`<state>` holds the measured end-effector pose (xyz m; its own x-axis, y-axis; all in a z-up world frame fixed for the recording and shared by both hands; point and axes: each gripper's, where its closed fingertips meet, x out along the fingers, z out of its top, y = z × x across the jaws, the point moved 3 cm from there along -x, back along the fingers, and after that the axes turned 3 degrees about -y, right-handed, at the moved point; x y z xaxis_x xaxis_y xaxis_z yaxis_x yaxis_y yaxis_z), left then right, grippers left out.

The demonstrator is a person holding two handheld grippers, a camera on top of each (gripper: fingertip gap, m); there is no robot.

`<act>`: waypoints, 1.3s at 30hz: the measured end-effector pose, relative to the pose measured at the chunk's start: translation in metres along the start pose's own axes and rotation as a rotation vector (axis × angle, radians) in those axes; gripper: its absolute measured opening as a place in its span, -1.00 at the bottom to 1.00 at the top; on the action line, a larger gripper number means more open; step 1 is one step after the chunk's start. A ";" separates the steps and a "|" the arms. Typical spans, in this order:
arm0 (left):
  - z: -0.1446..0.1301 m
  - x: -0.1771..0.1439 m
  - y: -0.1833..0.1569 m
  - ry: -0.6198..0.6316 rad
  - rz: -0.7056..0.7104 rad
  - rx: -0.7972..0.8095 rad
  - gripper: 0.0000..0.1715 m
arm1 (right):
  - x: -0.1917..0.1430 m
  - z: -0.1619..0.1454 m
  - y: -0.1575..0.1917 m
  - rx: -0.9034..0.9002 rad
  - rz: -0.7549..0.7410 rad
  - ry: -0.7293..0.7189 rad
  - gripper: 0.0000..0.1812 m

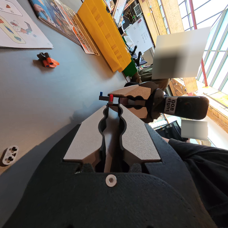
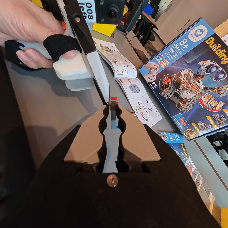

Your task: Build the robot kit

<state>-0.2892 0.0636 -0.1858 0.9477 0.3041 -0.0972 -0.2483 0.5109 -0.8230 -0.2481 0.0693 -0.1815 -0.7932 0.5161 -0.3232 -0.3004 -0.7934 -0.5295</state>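
Observation:
My right gripper point(image 2: 112, 105) is shut on a short grey beam point(image 2: 113, 117) that carries a red pin point(image 2: 114, 98) at its far end and a blue pin point(image 2: 117, 127) at its near end. A small green piece point(image 2: 109, 108) shows beside the beam. In the left wrist view the beam point(image 1: 103, 98) sticks out left of the right gripper point(image 1: 114, 100), with the blue pin point(image 1: 101, 93) and the red pin point(image 1: 111, 98) standing up. My left gripper point(image 1: 113, 105) is open with a narrow gap, its tips at the red pin's lower end. It also shows side-on in the right wrist view point(image 2: 107, 100).
On the grey table lie an orange and grey assembly point(image 1: 48, 60), a white connector point(image 1: 10, 154), an open instruction booklet point(image 2: 129, 80), the kit's box point(image 2: 191, 80) and a leaflet point(image 2: 178, 148). Yellow bins point(image 1: 104, 33) and a green bin point(image 1: 129, 69) line the far edge. A person sits beyond. My two grippers' fingertips are within a few centimetres of each other. Left tips and right tips are each some 12 cm from the white connector point(image 1: 10, 154).

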 end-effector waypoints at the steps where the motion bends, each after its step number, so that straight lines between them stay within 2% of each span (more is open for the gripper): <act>1: 0.000 0.000 0.001 0.000 0.002 -0.001 -0.88 | 0.000 0.000 0.000 0.002 0.001 -0.004 -0.88; 6: -0.002 0.000 0.002 0.017 0.019 0.021 -1.00 | 0.000 0.000 0.001 -0.026 -0.004 0.012 -0.88; 11: -0.003 0.001 0.002 0.027 0.011 0.007 -1.00 | 0.001 -0.001 0.002 -0.067 -0.019 0.026 -0.88; 17: 0.014 -0.011 -0.005 -0.089 -0.028 0.013 -0.99 | -0.003 -0.001 -0.007 -0.046 -0.058 0.009 -0.88; 19: 0.018 -0.015 -0.006 -0.117 -0.014 0.033 -0.93 | -0.004 0.000 -0.008 -0.049 -0.068 0.004 -0.88; 24: 0.014 -0.011 -0.002 -0.092 0.027 0.056 -0.80 | -0.003 0.000 -0.004 -0.063 -0.051 0.003 -0.88; 31: 0.006 -0.002 0.003 -0.015 0.053 0.093 -0.93 | 0.000 0.000 0.003 -0.072 -0.003 0.008 -0.88; 36: 0.008 -0.002 0.004 -0.042 0.031 0.021 -0.94 | 0.001 0.001 -0.001 0.035 -0.009 -0.003 -0.84; 39: 0.010 -0.004 0.006 -0.073 0.018 -0.037 -0.94 | 0.003 0.001 -0.002 0.102 -0.013 0.002 -0.76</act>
<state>-0.2968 0.0735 -0.1852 0.9256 0.3713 -0.0727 -0.2567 0.4750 -0.8417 -0.2507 0.0726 -0.1806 -0.7878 0.5272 -0.3185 -0.3630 -0.8152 -0.4514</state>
